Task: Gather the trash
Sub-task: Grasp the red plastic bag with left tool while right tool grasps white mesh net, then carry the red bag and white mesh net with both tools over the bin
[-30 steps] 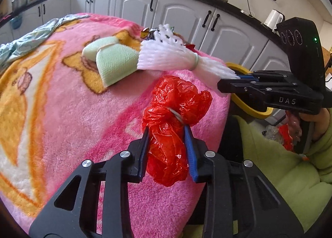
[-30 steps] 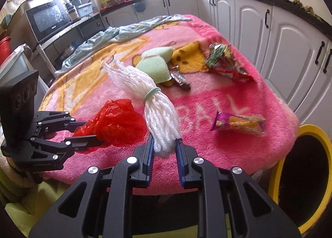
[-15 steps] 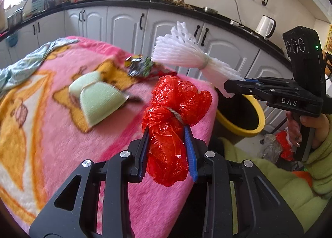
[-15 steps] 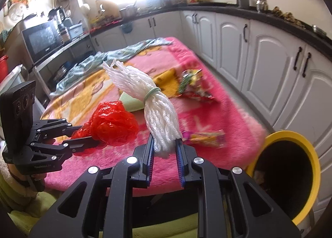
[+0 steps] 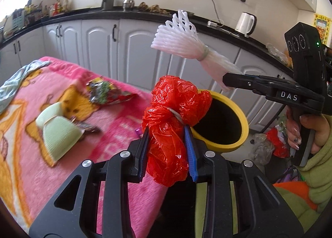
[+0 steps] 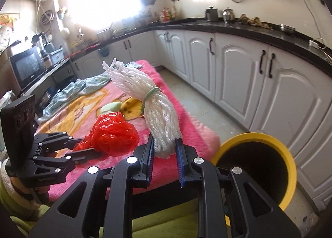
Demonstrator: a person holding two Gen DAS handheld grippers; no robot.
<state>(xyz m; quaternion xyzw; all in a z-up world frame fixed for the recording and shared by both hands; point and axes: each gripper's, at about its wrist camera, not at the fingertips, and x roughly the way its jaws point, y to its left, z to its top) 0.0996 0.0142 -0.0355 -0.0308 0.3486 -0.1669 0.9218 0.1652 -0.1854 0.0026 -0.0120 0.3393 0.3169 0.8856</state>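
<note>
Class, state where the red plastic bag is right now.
The red plastic bag is clamped between the left gripper's jaws, held off the pink blanket, with the yellow bin just to its right in the left wrist view.

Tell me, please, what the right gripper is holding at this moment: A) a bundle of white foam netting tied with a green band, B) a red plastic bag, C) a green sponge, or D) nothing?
A: the right gripper is shut on the white foam netting, while the left gripper holds the red plastic bag.
</note>
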